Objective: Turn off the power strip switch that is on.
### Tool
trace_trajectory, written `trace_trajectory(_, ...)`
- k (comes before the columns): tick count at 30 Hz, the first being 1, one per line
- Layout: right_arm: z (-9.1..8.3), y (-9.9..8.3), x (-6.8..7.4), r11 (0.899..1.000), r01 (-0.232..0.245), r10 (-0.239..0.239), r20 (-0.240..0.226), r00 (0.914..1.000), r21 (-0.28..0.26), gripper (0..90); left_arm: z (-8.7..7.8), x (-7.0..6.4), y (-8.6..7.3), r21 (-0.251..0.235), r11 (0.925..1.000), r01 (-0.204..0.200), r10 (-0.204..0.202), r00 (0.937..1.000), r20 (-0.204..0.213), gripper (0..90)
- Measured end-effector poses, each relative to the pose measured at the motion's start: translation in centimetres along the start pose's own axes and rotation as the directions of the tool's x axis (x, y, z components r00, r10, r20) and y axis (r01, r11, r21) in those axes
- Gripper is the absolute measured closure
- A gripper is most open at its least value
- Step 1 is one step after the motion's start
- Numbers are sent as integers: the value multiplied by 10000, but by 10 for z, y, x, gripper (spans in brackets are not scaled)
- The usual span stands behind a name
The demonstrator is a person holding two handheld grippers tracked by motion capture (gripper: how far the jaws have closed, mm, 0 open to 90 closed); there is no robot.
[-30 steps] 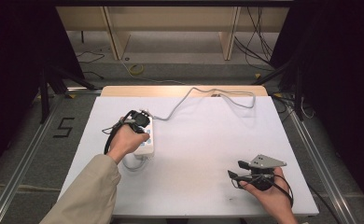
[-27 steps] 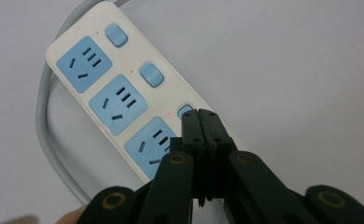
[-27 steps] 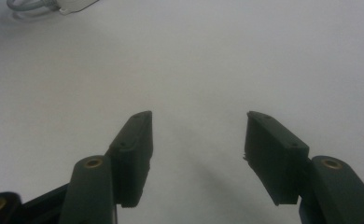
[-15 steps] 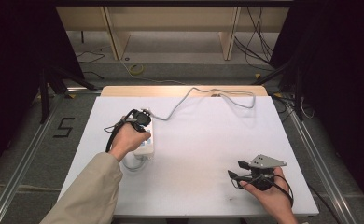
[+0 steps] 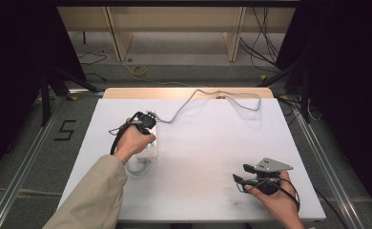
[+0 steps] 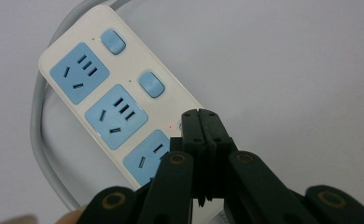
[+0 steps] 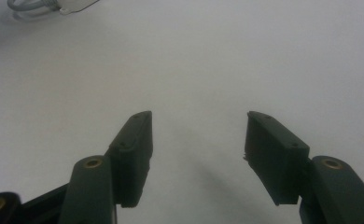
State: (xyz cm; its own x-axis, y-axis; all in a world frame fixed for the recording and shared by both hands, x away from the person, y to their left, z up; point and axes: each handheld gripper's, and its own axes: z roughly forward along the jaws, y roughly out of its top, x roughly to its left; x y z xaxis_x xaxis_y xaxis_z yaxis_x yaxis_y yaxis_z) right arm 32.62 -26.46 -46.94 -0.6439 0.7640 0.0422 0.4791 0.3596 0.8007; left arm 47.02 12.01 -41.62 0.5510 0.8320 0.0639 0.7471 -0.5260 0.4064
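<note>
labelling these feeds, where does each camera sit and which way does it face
High view: above the person's side, facing forward and down on the white table; both forearms and tools show.
Left gripper view: rides the left tool, shut jaws over the power strip.
Right gripper view: rides the right tool, open jaws over bare table.
Shared: the strip and grey cord.

1 power strip (image 6: 124, 98), 3 sockets, 2 grippers (image 5: 148, 123)
</note>
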Motion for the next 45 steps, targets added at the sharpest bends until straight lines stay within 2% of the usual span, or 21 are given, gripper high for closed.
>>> trace_trajectory(15, 0, 0, 0, 10000, 0, 0, -16, 10000, -1, 426, 5, -1, 2, 160, 9997, -161, 163, 9998, -91, 893)
trace_trajectory(26, 0, 0, 0, 10000, -8, 8, -17, 10000, -1, 425, 10, -3, 3, 333, 9994, -116, 120, 9999, -124, 894)
trace_trajectory(45, 1, 0, 0, 10000, -3, 3, -39, 10000, 25, 425, 14, -4, 5, 459, 9987, 228, -224, 9997, -105, 893)
